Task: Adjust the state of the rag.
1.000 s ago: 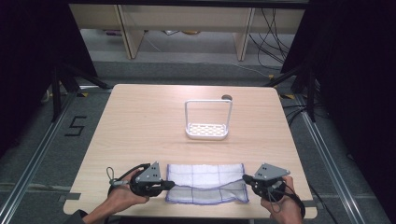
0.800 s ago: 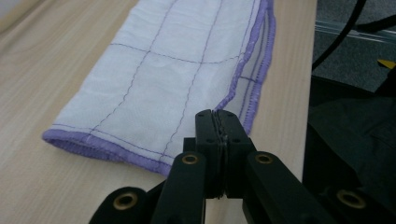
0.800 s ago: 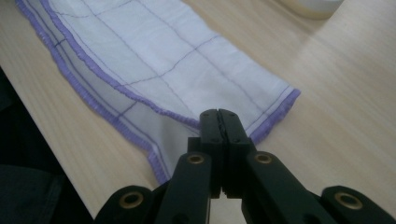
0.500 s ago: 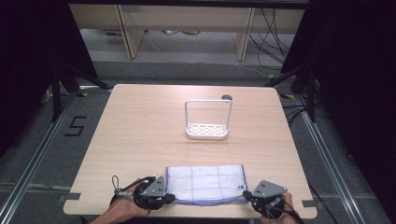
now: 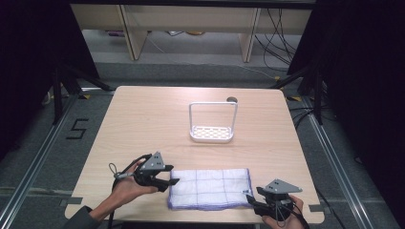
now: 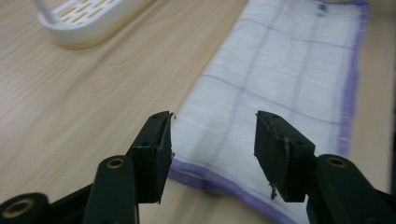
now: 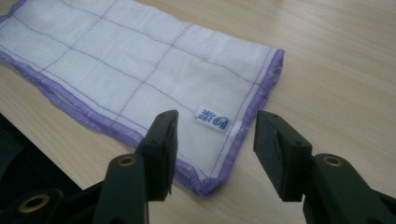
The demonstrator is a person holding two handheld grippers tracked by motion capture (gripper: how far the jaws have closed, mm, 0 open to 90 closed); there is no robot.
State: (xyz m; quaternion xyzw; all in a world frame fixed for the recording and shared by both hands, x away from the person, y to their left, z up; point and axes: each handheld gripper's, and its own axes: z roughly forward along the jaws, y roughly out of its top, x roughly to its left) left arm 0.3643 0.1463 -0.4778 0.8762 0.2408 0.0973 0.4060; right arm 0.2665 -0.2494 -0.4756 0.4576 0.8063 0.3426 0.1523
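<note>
Now the cloth (image 5: 209, 188) lies long axis left-right between both grippers; left gripper (image 5: 167, 181) gapes empty at its left end, right gripper (image 5: 251, 200) gapes empty at its near-right corner.

Setting: a lab or recording workspace. Evidence: a pale wood desk (image 5: 143, 124) standing alone on grey carpet (image 5: 43, 157), enclosed on both sides by black curtains (image 5: 363, 95); metal floor rails (image 5: 28, 171) along the desk's sides; a numeral "5" (image 5: 76, 129) marked on the floor; loose cables (image 5: 282, 28) trailing by the far benches (image 5: 191, 14); dark stand legs (image 5: 67, 81) at the corners.
</note>
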